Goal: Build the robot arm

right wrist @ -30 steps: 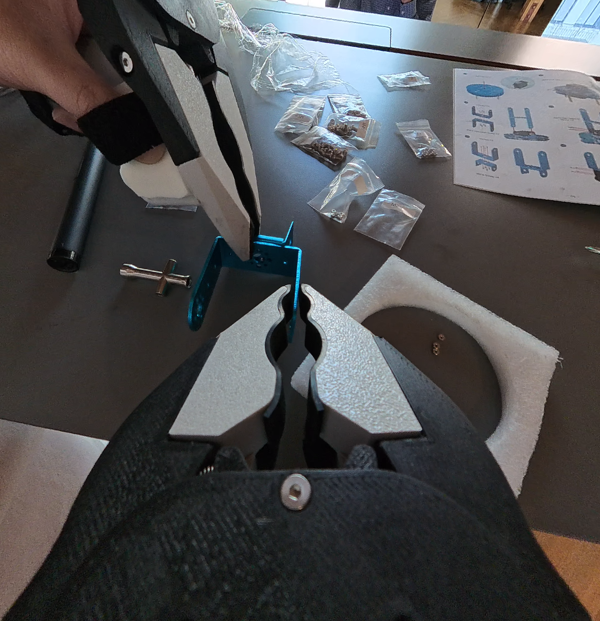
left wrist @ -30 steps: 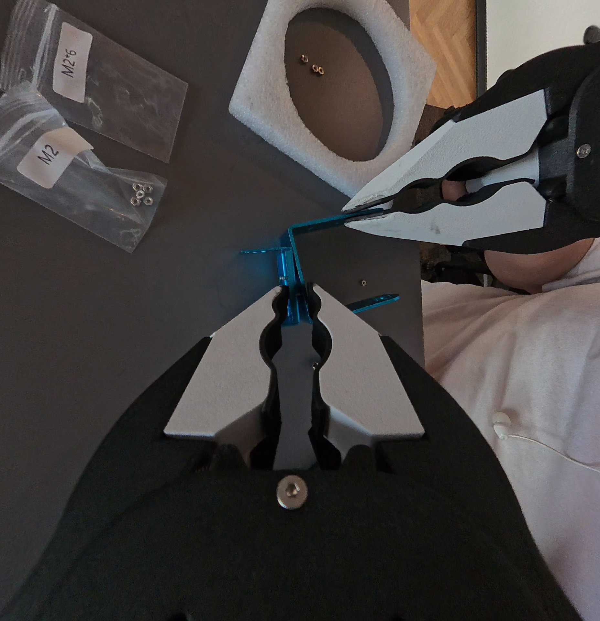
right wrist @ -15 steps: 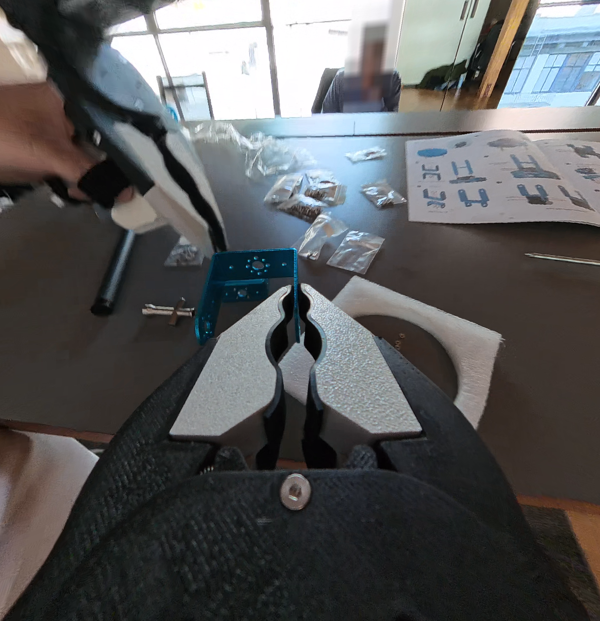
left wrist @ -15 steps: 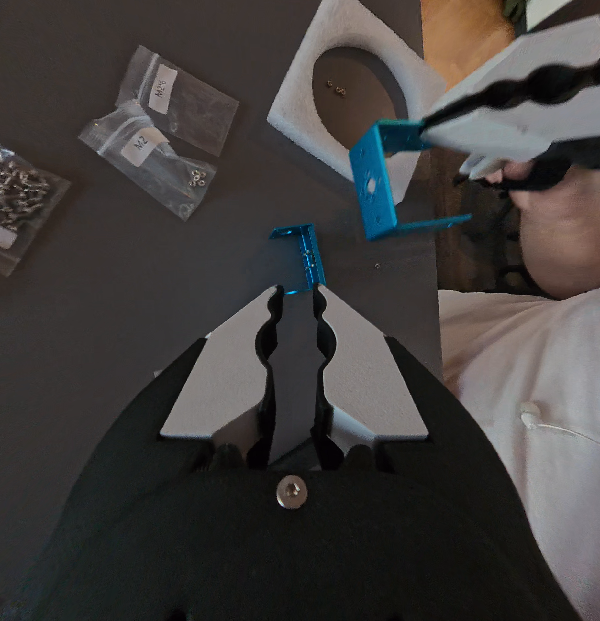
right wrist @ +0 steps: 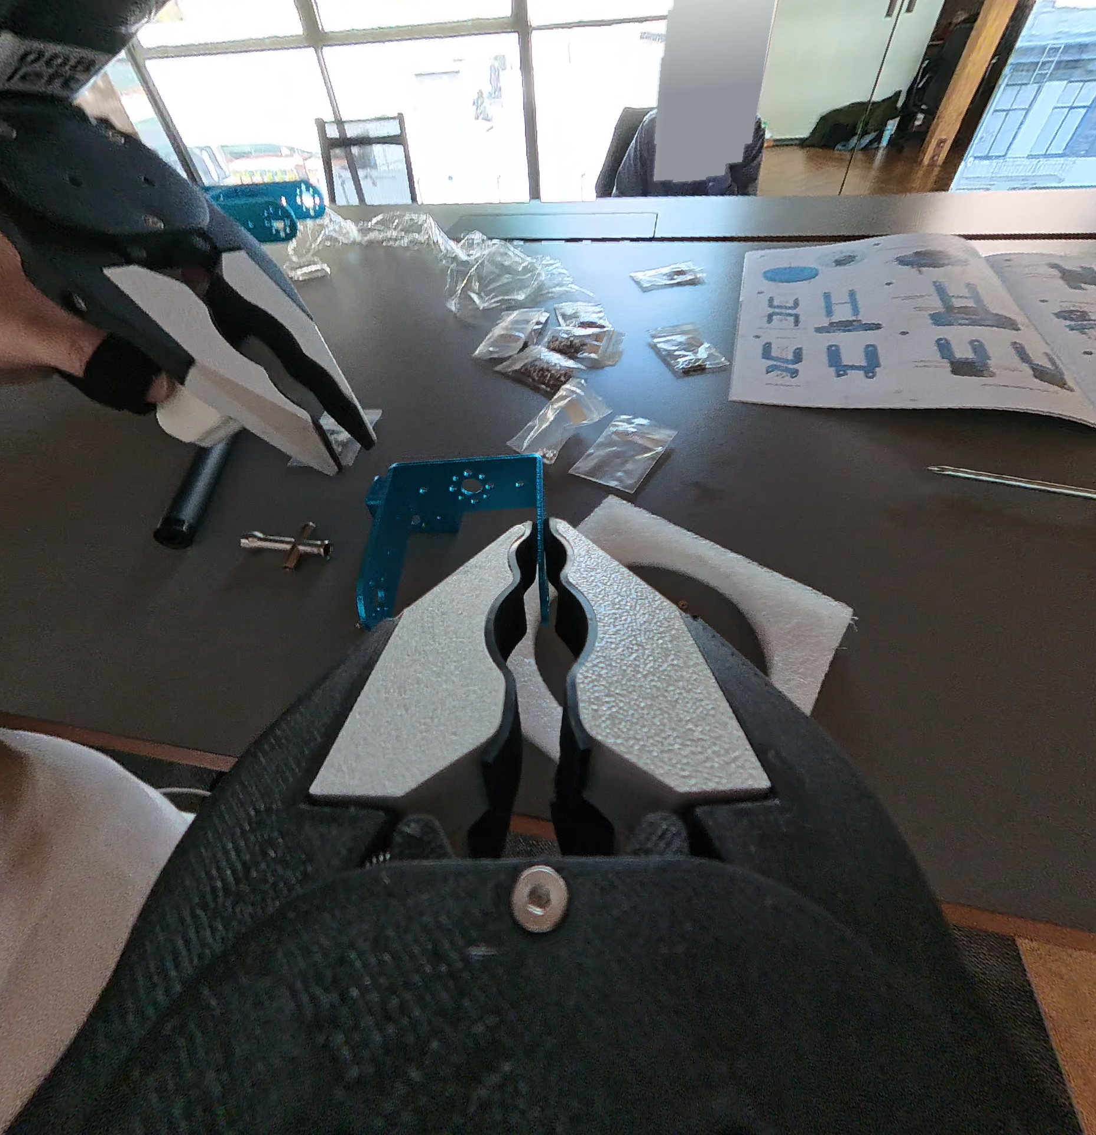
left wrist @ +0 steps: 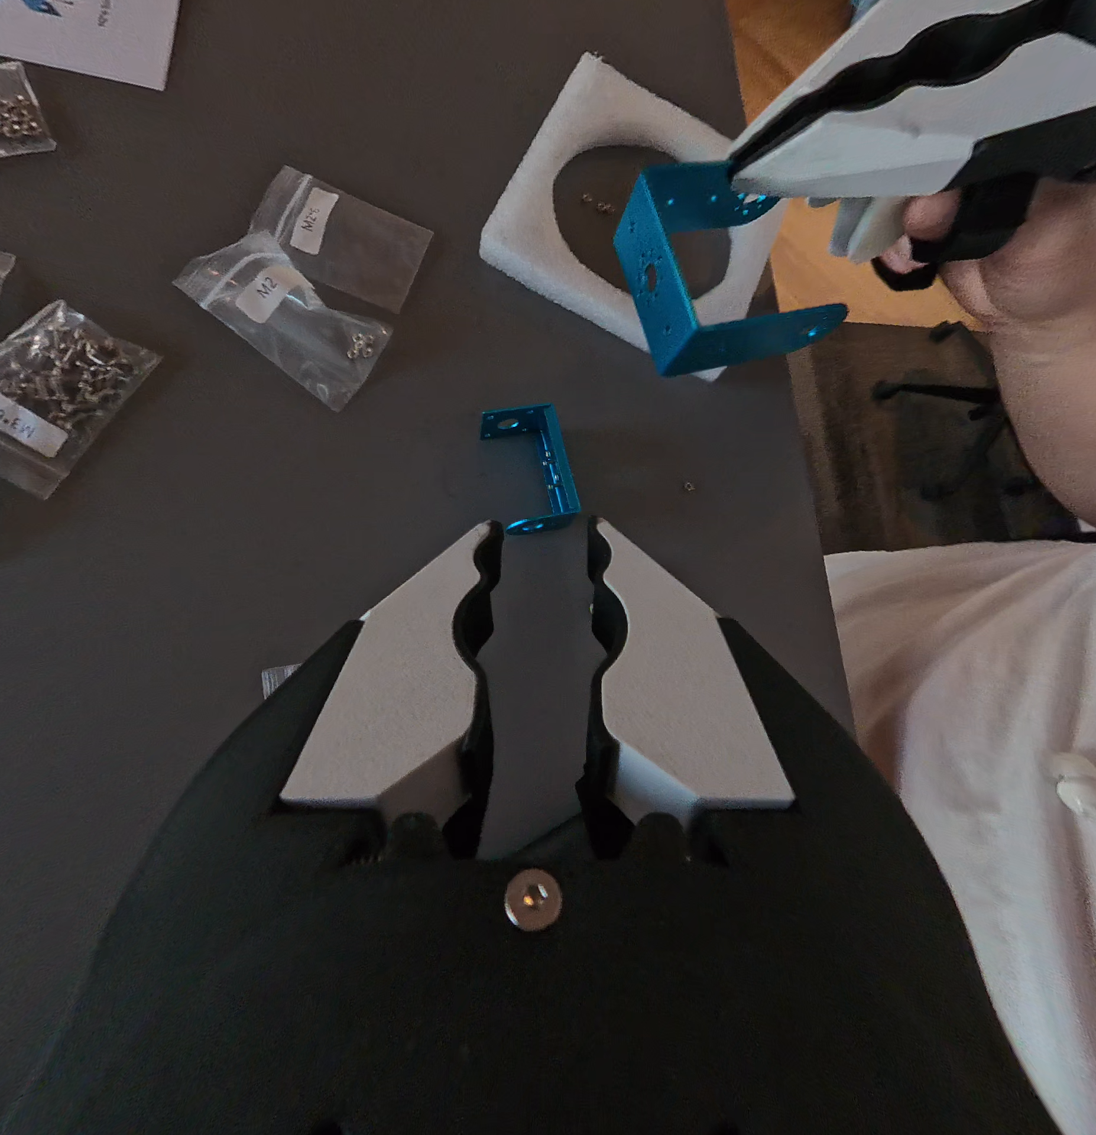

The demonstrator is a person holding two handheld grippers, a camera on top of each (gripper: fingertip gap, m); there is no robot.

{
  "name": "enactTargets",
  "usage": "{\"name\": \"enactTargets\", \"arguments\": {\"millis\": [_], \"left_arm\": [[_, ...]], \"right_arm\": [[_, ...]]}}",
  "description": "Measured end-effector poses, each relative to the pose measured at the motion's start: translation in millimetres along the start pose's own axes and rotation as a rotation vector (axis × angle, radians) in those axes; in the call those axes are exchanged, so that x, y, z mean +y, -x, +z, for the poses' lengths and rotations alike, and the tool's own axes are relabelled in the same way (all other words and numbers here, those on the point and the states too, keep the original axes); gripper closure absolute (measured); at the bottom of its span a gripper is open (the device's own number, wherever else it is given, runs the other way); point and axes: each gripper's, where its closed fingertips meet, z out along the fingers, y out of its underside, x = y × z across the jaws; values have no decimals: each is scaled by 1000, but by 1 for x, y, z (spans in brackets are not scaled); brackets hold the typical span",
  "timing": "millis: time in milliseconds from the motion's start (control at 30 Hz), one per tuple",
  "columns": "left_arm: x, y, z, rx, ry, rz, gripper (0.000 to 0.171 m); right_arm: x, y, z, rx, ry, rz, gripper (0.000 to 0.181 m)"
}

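My left gripper (left wrist: 542, 525) is open and empty, hovering above the dark table. A small blue metal bracket (left wrist: 533, 460) lies on the table just beyond its fingertips. My right gripper (right wrist: 539, 528) is shut on one arm of a large blue U-shaped bracket (right wrist: 453, 491) and holds it in the air. In the left wrist view that large bracket (left wrist: 656, 270) hangs above the foam at upper right, held by the right gripper (left wrist: 736, 166). The left gripper (right wrist: 349, 454) shows at upper left in the right wrist view, apart from the large bracket.
A white foam square (left wrist: 533, 245) with a round cut-out holds tiny nuts. Clear bags of screws (left wrist: 287, 307), an open instruction booklet (right wrist: 902, 331), a cross wrench (right wrist: 287, 546), a black tube (right wrist: 195, 491) and a screwdriver (right wrist: 1024, 488) lie about. A person sits beyond the table's far edge. One gripper's finger ends stand about 12 cm off the other's. The cross wrench (right wrist: 287, 546) is closer to my left gripper, around 5 cm from its tips; the right tips are 15 cm off.
My left gripper opened, let go of the small bracket and pulled back upward. My right gripper lifted the large bracket away from it, up and to the right.
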Motion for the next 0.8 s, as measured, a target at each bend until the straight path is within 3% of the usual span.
{"name": "enactTargets", "arguments": {"millis": [100,167,333,433,667,800], "left_arm": [[2,5,1,-12,2,121,144],[5,10,1,-43,78,241,145],[-4,-8,-1,81,215,531,155],[-2,-2,4,65,322,714,151],[16,3,20,134,445,861,152],[20,5,23,129,456,947,161]], "right_arm": [[9,3,3,-11,40,-29,181],[13,4,4,-32,53,-32,181],[13,4,2,-73,51,-32,181],[10,4,0,-95,33,-44,181],[1,5,-5,-114,-2,-69,180],[-3,5,-9,-125,-6,-87,180]]}}
